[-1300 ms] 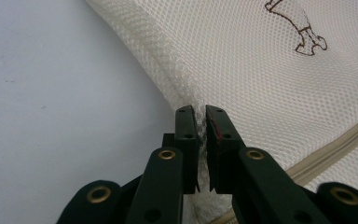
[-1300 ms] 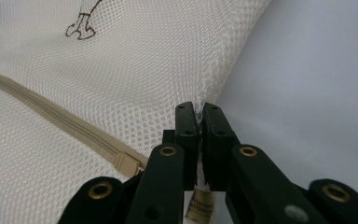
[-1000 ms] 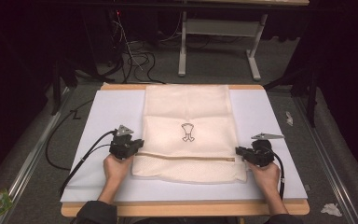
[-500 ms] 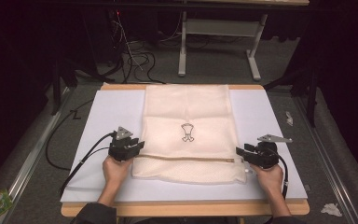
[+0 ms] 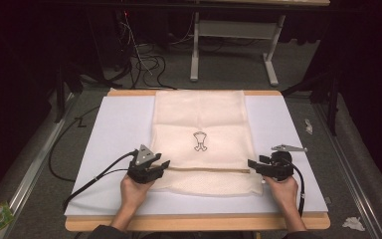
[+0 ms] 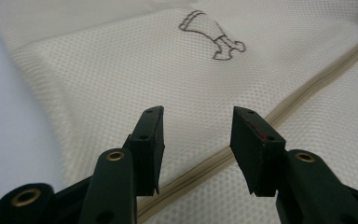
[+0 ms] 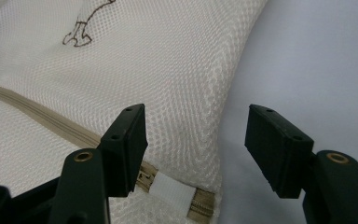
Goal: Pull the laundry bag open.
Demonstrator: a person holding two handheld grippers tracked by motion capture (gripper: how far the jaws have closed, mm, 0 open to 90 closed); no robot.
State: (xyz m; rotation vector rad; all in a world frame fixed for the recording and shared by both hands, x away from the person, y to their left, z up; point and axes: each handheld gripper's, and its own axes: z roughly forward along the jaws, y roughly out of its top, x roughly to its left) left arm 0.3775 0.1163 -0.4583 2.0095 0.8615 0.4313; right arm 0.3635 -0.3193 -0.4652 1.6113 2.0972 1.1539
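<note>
At the near edge of the desk [image 5: 104,129], on the white mat, lies the cream mesh laundry bag [image 5: 199,119], lengthwise toward the far edge, its zipper [image 5: 204,170] running across close to my side. My left hand-held gripper [image 5: 165,165] sits at the bag's left side by the zipper end, my right hand-held gripper [image 5: 251,163] at its right side. Both have just been opening: the left stands about half apart with nothing between the jaws, the right wide, and neither pinches the mesh.

I judge the step to be letting go after laying the bag flat. To do it well I would draw both straight back toward the near edge, keeping the jaws clear of the mesh so no thread snags and the fold along the zipper stays put.

The high view gives the whole bag, square to the mat, and a small emblem [image 5: 200,141] in its middle. The left gripper view shows the zipper tape [image 6: 303,93] passing under the jaws. The right gripper view adds what the others lack: the zipper's end with a white fabric tab [image 7: 170,189] at the bag's corner, and bare mat [image 7: 317,56] under the outer jaw
</note>
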